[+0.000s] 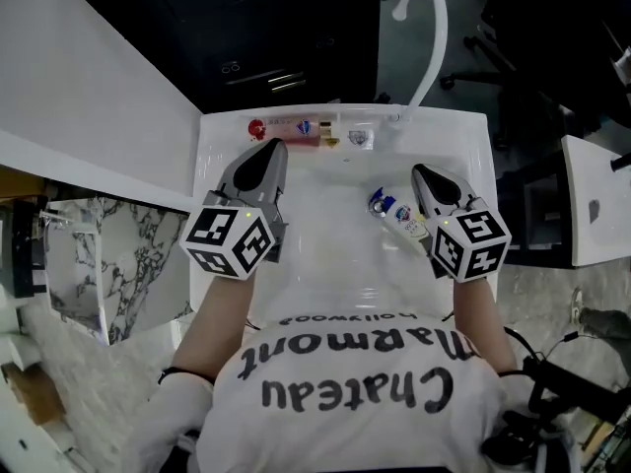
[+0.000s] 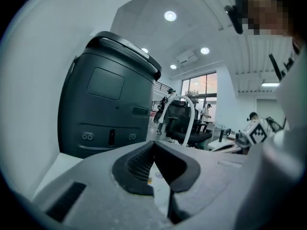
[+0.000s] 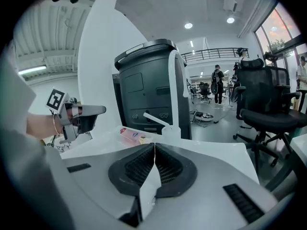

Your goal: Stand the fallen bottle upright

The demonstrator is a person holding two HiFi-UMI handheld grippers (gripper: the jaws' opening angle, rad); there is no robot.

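Two grippers, left gripper (image 1: 271, 148) and right gripper (image 1: 422, 171), both pinched closed, empty. Two bottles lying flat: white bottle (image 1: 393, 210) in sink (image 1: 335, 235), pink bottle (image 1: 288, 130) on back rim.

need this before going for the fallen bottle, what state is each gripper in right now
left gripper: closed, jaws together, holding nothing
right gripper: closed, jaws together, holding nothing

Bottle (image 1: 392, 208) partly behind hand-held gripper (image 1: 421, 171)

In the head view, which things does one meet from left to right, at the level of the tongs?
White marble panel with grey veins → left tongs → small white fallen bottle with blue cap → white tabletop at the far right.
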